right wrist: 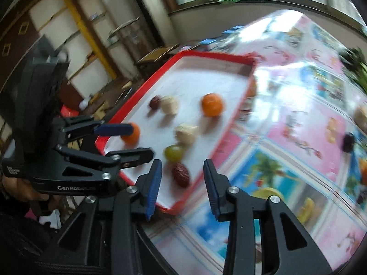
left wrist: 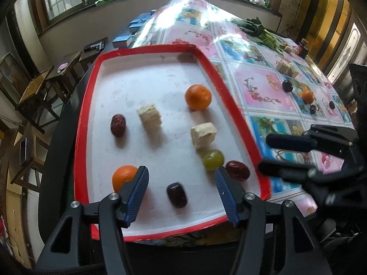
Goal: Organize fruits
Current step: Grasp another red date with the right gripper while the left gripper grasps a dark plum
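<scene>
A white tray with a red rim [left wrist: 80, 123] [right wrist: 213, 56] holds two oranges [left wrist: 198, 97] [left wrist: 122, 177], two red dates [left wrist: 118, 125] [left wrist: 237, 170], a green grape [left wrist: 213, 159], a dark date [left wrist: 176, 194] and two beige cake pieces [left wrist: 150, 115] [left wrist: 203, 134]. My left gripper [left wrist: 181, 174] [right wrist: 142, 141] is open over the tray's near end, and the dark date lies between its fingers. My right gripper [right wrist: 182, 165] [left wrist: 263, 153] is open beside the tray's right rim, with a red date [right wrist: 181, 177] just past its fingertips. The right wrist view is blurred.
On the flowered tablecloth to the right lie a dark plum [left wrist: 287, 86], an orange [left wrist: 307, 96], small dark fruits [left wrist: 313, 108] and more cake pieces [left wrist: 285, 67]. Leafy greens [left wrist: 259, 29] sit at the far right, blue boxes [left wrist: 132, 31] at the far left edge.
</scene>
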